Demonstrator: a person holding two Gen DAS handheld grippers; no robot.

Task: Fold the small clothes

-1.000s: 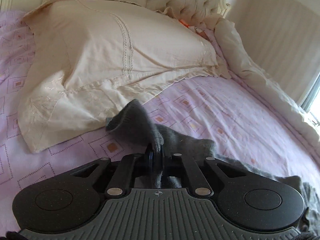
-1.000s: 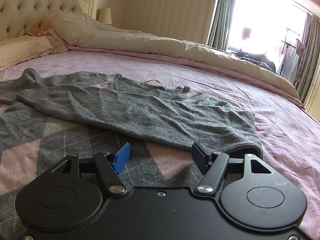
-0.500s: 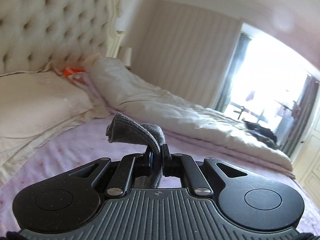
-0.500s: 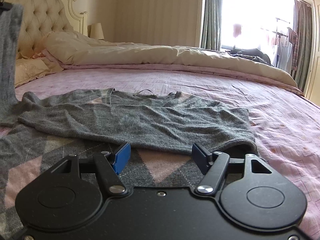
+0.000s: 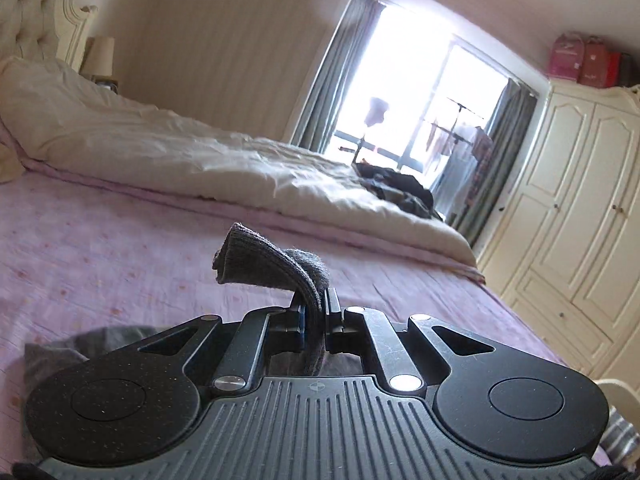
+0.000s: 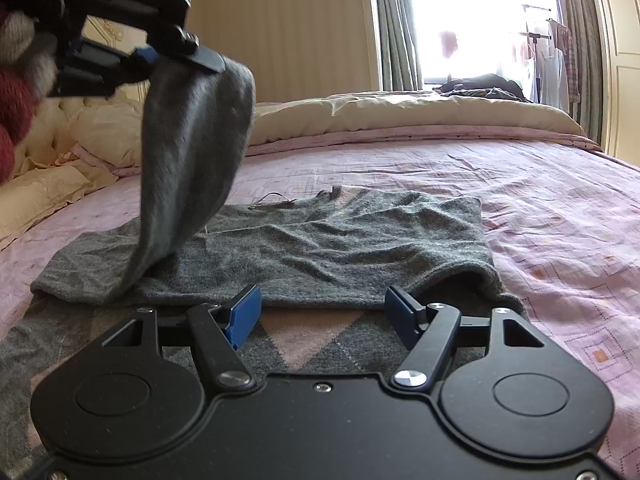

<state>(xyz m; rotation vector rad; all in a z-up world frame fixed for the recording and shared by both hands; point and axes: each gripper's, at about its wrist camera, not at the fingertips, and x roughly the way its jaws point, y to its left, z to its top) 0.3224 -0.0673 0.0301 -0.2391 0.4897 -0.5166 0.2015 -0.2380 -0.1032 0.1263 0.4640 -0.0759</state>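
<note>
A: While the sleeve (image 6: 188, 168) is hanging, what is gripping it?
B: The left tool (image 5: 314, 312), clenching it above the sweater (image 6: 320, 248) lying on the bed (image 6: 560, 208).
A: And the right tool (image 6: 322, 316)?
B: Gaping wide, hovering just before the sweater's folded edge.

A bed (image 6: 560, 208) covered in a pink sheet with a diamond pattern is filling the middle and right of the right wrist view. A grey sweater (image 6: 340, 240) is lying flat on it at the centre of the frame, with one part rising off the sheet at the left. A cream duvet (image 6: 400, 112) is lying bunched along the far edge, with dark clothes (image 6: 480, 90) resting on it at the upper right. Cream pillows (image 6: 44, 196) are sitting at the left edge.
</note>
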